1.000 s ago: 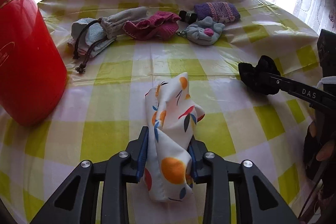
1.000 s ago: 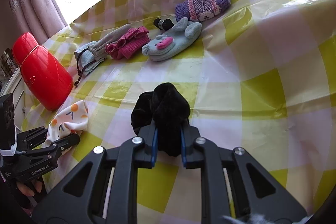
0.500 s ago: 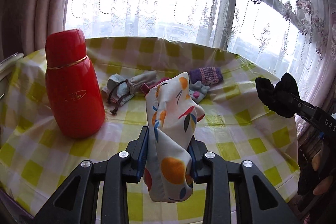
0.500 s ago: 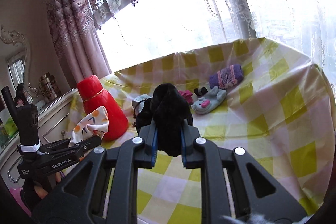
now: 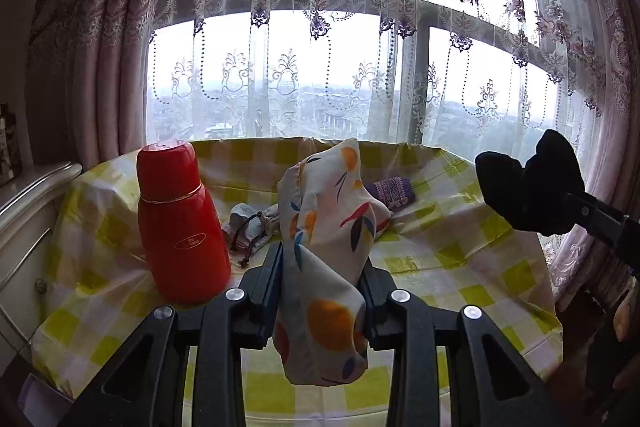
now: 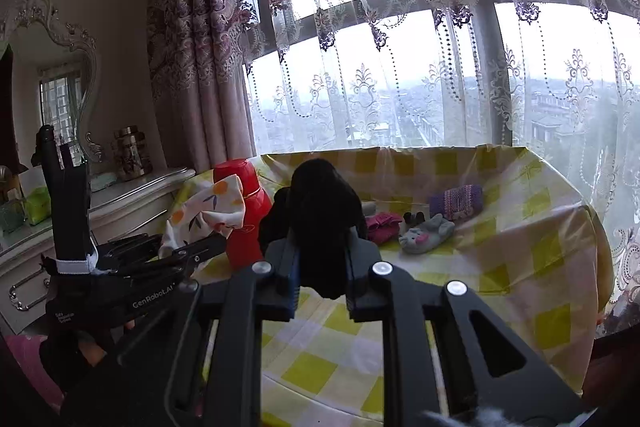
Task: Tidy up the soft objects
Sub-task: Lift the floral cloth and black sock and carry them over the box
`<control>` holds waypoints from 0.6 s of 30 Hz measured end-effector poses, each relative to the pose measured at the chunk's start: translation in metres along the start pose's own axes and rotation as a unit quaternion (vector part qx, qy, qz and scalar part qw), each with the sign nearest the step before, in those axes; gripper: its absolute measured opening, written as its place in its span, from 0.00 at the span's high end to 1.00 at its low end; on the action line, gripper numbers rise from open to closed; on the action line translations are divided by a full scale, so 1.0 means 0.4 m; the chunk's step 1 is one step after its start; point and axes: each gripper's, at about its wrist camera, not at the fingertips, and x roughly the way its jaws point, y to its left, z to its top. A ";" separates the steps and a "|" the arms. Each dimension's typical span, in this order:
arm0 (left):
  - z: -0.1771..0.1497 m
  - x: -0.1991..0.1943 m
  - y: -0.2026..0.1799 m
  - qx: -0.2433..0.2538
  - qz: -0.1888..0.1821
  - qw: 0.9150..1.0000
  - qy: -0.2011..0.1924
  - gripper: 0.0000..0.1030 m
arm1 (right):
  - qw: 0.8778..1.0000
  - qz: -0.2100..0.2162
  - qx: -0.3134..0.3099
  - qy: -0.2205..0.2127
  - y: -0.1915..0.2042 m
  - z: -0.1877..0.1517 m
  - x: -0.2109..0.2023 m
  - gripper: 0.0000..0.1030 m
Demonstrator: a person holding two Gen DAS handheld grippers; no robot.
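Left wrist view has the fruit-print cloth pouch (image 5: 324, 267) clamped between the jaws of the left gripper (image 5: 322, 277), its top standing up toward 12 o'clock and its bottom hanging below them, clear of the desk (image 5: 460, 267). At 3 o'clock, the right gripper (image 5: 576, 203) has its jaws closed on a black soft item (image 5: 524, 183), likewise off the desk. At 9 o'clock of the pouch stands a red flask (image 5: 180, 227); beyond lie a grey drawstring bag (image 5: 256, 223), a purple knitted piece (image 5: 390, 189), and, in the right wrist view, a pink knit (image 6: 382, 225) and grey plush mouse (image 6: 426, 237).
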 end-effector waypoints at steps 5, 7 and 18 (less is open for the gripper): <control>-0.001 -0.033 0.020 0.005 0.013 1.000 -0.005 0.67 | 1.000 0.014 -0.020 -0.001 0.045 0.014 -0.009 0.80; -0.010 -0.042 0.035 0.006 0.019 1.000 0.001 0.66 | 0.999 0.021 -0.025 0.007 0.063 0.015 -0.002 0.80; -0.112 -0.101 0.181 -0.018 0.069 0.995 0.066 0.66 | 0.987 0.107 -0.073 0.094 0.223 -0.018 0.093 0.80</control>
